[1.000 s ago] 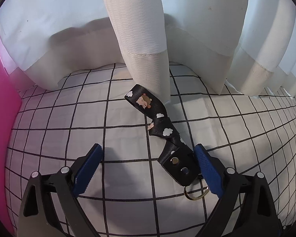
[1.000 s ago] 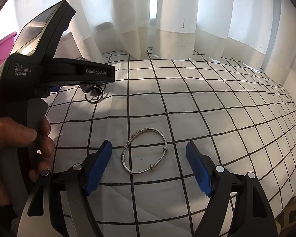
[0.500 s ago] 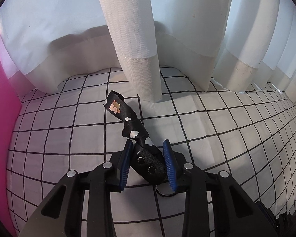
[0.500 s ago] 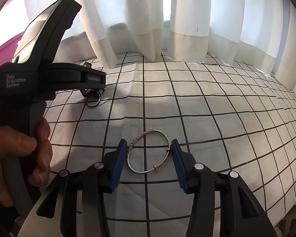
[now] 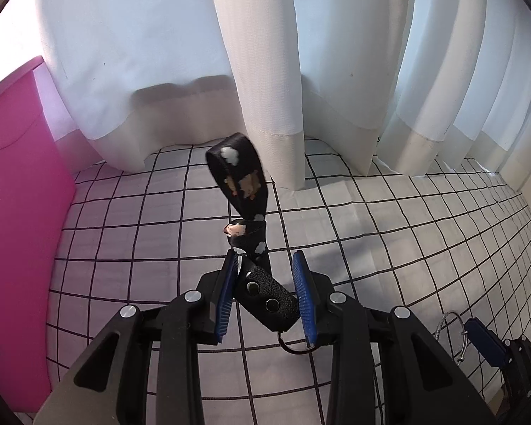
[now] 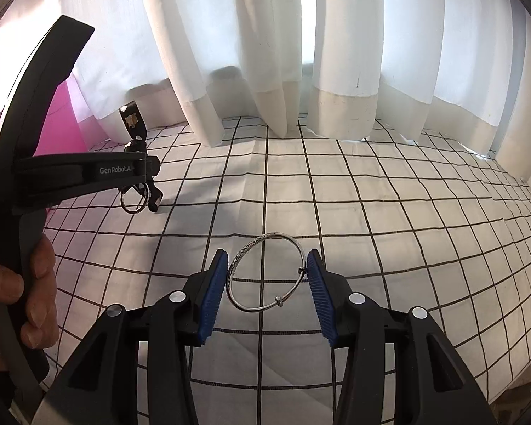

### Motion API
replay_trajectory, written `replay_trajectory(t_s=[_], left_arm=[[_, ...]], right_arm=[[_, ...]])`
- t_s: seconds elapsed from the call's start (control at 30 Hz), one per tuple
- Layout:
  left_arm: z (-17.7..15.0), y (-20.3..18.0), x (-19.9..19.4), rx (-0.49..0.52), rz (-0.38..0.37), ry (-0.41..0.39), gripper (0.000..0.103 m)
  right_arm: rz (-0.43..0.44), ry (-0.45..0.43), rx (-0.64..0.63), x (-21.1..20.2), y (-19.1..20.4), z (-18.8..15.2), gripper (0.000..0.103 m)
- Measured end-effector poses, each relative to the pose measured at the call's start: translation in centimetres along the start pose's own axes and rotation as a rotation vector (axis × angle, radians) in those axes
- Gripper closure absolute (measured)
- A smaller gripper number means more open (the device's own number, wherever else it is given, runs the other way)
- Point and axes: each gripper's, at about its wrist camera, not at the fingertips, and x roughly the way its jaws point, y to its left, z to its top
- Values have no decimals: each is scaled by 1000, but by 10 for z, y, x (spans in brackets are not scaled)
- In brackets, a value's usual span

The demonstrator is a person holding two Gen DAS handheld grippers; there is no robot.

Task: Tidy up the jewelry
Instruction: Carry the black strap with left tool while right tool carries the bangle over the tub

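Observation:
My left gripper (image 5: 265, 294) is shut on a black key strap (image 5: 242, 184) printed with clouds and cartoon animals. Its pads clamp the black snap tab (image 5: 269, 301), and the strap loop stands up above the checked sheet. A metal ring (image 5: 293, 345) hangs below the tab. My right gripper (image 6: 267, 281) is shut on a thin silver bangle (image 6: 265, 272), held off the sheet between both blue pads. In the right wrist view the left gripper (image 6: 148, 180) hovers at the left with the strap (image 6: 132, 124) and its ring (image 6: 132, 200) dangling.
A white sheet with a black grid (image 6: 371, 241) covers the surface. White curtains (image 5: 265, 71) hang along the far edge. A pink box (image 5: 14, 212) stands at the left. A person's hand (image 6: 21, 301) grips the left tool's handle.
Both grippers have closed, the left on the strap's snap tab and the right on the bangle. Both have lifted their items off the sheet.

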Motion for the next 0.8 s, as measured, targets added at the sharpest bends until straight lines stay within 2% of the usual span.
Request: replay_trajectory(t_s=[0.27, 0.5, 0.63, 0.8], left_arm=[[17, 12, -48, -45, 47, -56, 72], [29, 35, -90, -137, 71, -97, 72], [38, 50, -127, -192, 101, -146, 72], [47, 75, -180, -270, 176, -215, 72]], right_arm=[[52, -60, -64, -32, 3, 37, 58], [117, -100, -138, -54, 17, 67, 58], [183, -138, -184, -68, 31, 87, 58], [287, -201, -262, -87, 58, 119, 58]])
